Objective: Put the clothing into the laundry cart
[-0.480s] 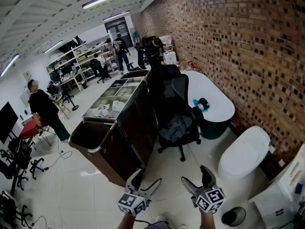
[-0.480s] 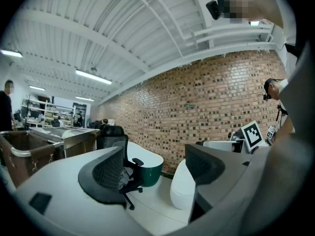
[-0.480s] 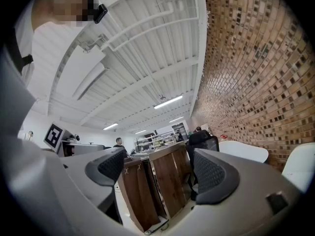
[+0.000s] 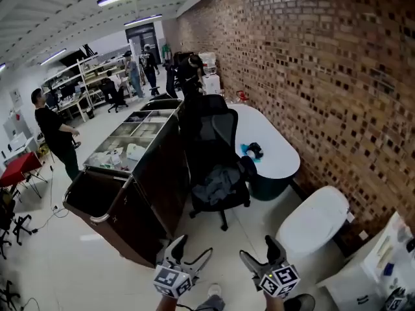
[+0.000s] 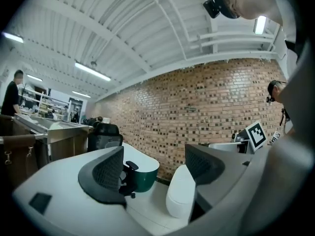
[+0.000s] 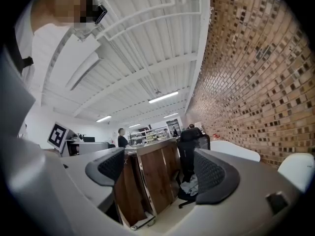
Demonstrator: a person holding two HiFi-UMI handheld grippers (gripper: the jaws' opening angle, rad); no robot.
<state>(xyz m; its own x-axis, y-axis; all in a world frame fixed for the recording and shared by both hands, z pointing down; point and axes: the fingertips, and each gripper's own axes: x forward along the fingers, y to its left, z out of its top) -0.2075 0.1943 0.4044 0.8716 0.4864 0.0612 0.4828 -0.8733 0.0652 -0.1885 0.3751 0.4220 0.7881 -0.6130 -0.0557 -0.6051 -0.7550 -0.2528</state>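
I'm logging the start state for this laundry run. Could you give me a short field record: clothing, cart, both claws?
clothing: grey heap on the seat of the black office chair
laundry cart: dark, wood-sided, beside the chair, to its left in the head view
left claw: open, empty, pointing level
right claw: open, empty, pointing level
progress: clothing not yet picked up

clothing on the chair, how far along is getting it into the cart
Nothing done: the clothing lies on the office chair. The left hand-held gripper and right hand-held gripper are open, empty, short of it. Remaining: grab it, drop it in the laundry cart.
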